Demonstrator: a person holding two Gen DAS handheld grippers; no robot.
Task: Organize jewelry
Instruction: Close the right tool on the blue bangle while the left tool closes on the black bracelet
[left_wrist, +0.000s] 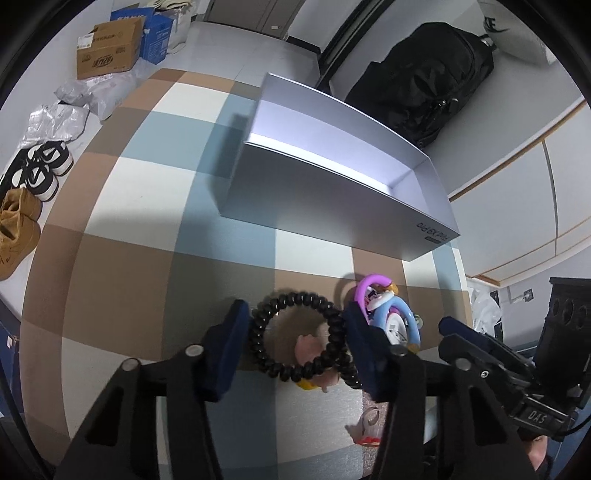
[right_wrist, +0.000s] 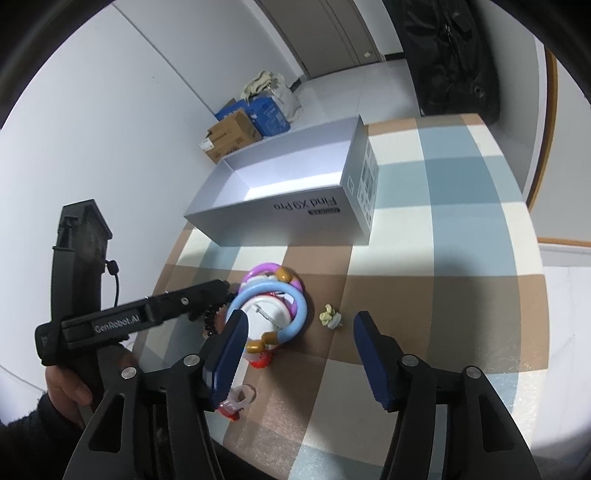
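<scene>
Your left gripper (left_wrist: 291, 345) spreads wide around the black coil hair tie (left_wrist: 301, 334) lying on the checked tabletop (left_wrist: 129, 258); your right gripper (right_wrist: 299, 354) hangs open, holding nothing, above the blue bangle (right_wrist: 295, 317), with the open grey box (right_wrist: 288, 218) beyond

The left hand-held gripper (left_wrist: 291, 332) covers part of the black spiral hair tie (left_wrist: 301, 334) and most of the pink piece (left_wrist: 312, 350) beneath it (what it is cannot be told). The blue bangle (left_wrist: 404, 319) is half hidden behind one finger (left_wrist: 364, 347). In the right wrist view, the small floral piece (right_wrist: 330, 316) is too small to identify.
</scene>
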